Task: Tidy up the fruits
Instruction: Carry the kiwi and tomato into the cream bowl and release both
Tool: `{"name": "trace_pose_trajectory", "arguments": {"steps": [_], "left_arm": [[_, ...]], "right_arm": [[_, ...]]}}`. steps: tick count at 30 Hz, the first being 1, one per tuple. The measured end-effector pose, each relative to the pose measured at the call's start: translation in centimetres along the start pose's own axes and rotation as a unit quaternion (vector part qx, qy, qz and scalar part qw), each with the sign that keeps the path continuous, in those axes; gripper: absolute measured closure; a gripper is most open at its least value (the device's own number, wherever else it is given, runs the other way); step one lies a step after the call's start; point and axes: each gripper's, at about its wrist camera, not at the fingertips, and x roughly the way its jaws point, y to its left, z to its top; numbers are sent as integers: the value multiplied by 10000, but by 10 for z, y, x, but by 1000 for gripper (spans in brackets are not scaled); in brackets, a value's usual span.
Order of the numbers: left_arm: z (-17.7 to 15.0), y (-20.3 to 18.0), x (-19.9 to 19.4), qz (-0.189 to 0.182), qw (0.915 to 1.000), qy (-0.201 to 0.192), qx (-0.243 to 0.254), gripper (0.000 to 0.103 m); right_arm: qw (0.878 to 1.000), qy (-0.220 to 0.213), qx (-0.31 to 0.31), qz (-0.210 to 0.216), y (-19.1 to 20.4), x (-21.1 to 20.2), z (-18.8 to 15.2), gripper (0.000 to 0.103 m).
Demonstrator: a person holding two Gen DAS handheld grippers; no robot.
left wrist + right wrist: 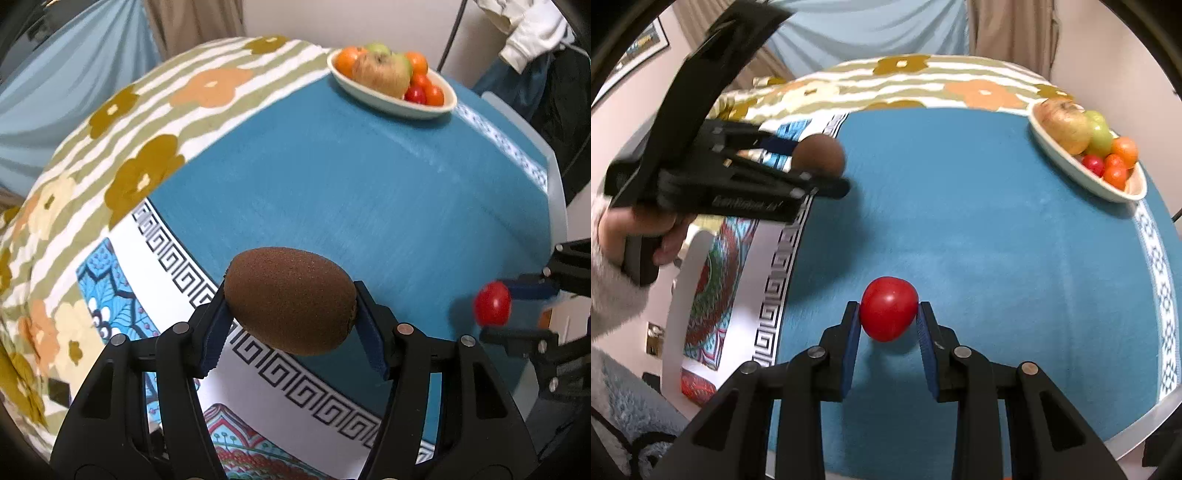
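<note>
My left gripper (291,306) is shut on a brown kiwi (290,299) and holds it above the blue cloth. It also shows in the right wrist view (820,173) with the kiwi (820,153). My right gripper (888,317) is shut on a small red tomato (888,314), held above the cloth. It shows at the right edge of the left wrist view (506,310) with the tomato (493,302). A pale oval fruit bowl (369,94) at the far right holds apples, oranges and small red fruits; it also shows in the right wrist view (1071,162).
The table is covered by a blue cloth (351,177) with a Greek-key border and a flowered striped cloth (147,122) at the far left. Clothes hang at the far right (532,33). A curtain (868,26) hangs behind the table.
</note>
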Motion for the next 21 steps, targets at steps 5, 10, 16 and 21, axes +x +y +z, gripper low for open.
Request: {"name": "trace_pose_trajectory", "arguments": {"steps": [5, 10, 16, 21], "left_arm": [[24, -16, -18, 114, 9994, -186, -264, 37], [59, -37, -26, 225, 9969, -375, -647, 37], [105, -72, -22, 241, 9931, -580, -992, 37], [140, -103, -3, 231, 9911, -643, -1144, 37]], "right_arm": [[9996, -266, 126, -6, -31, -24, 15, 75], [9991, -428, 27, -41, -76, -40, 40, 75], [9984, -548, -104, -108, -141, -58, 63, 75], [9976, -622, -259, -143, -188, -62, 81, 75]]}}
